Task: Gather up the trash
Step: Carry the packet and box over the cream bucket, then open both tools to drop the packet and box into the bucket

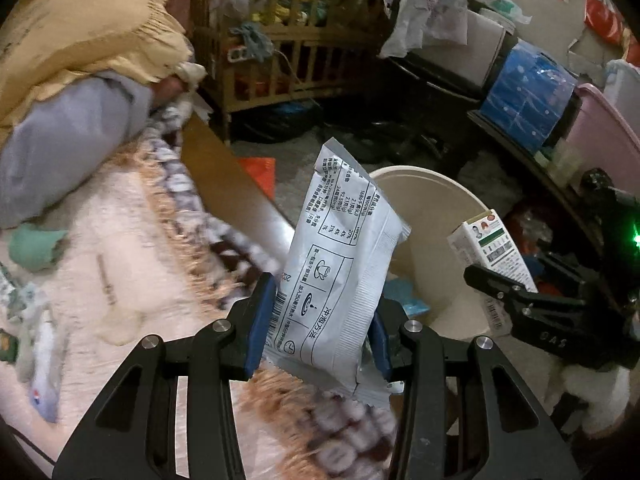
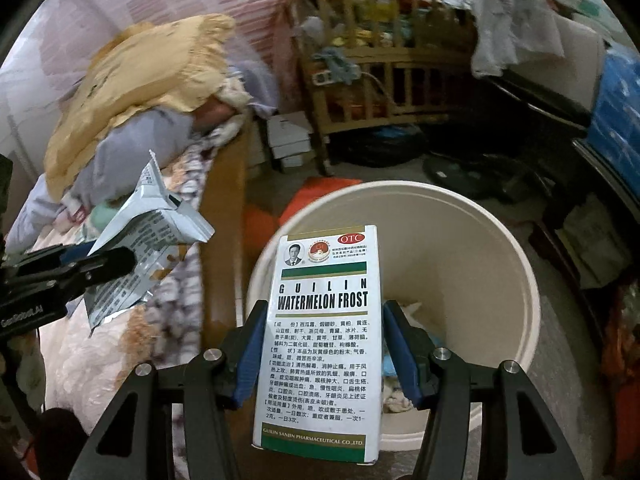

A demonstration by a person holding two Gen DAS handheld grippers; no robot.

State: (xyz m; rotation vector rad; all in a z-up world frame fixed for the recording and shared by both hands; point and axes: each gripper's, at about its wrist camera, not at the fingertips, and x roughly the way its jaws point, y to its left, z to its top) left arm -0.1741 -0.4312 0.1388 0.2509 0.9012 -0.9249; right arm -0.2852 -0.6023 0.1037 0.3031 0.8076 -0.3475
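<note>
Left gripper (image 1: 320, 320): jaws set narrow, blue pads pressed on both sides of a silver foil sachet (image 1: 340, 264). The sachet is held upright, slightly tilted, its printed back toward the camera, the torn lower edge hanging below the pads. It is seen over the edge of the bed (image 1: 120, 280), just beside the rim of the cream bin (image 1: 424, 184).

Right gripper (image 2: 320, 348): jaws part-open, clamped on a white medicine box (image 2: 324, 340) marked "Guilin Watermelon Frost". The box is gripped by its long sides, standing upright, with its upper half in front of the bin's (image 2: 500, 280) opening – directly above it or merely in front of it cannot be told from this angle.

Inside the bin, some paper and a blue scrap are visible at the bottom – contents otherwise blurred.

Both grippers are seen side by side, near but apart; each appears at the edge of the other's view. A wooden crib (image 2: 384, 60) is seen behind, well apart.
</note>
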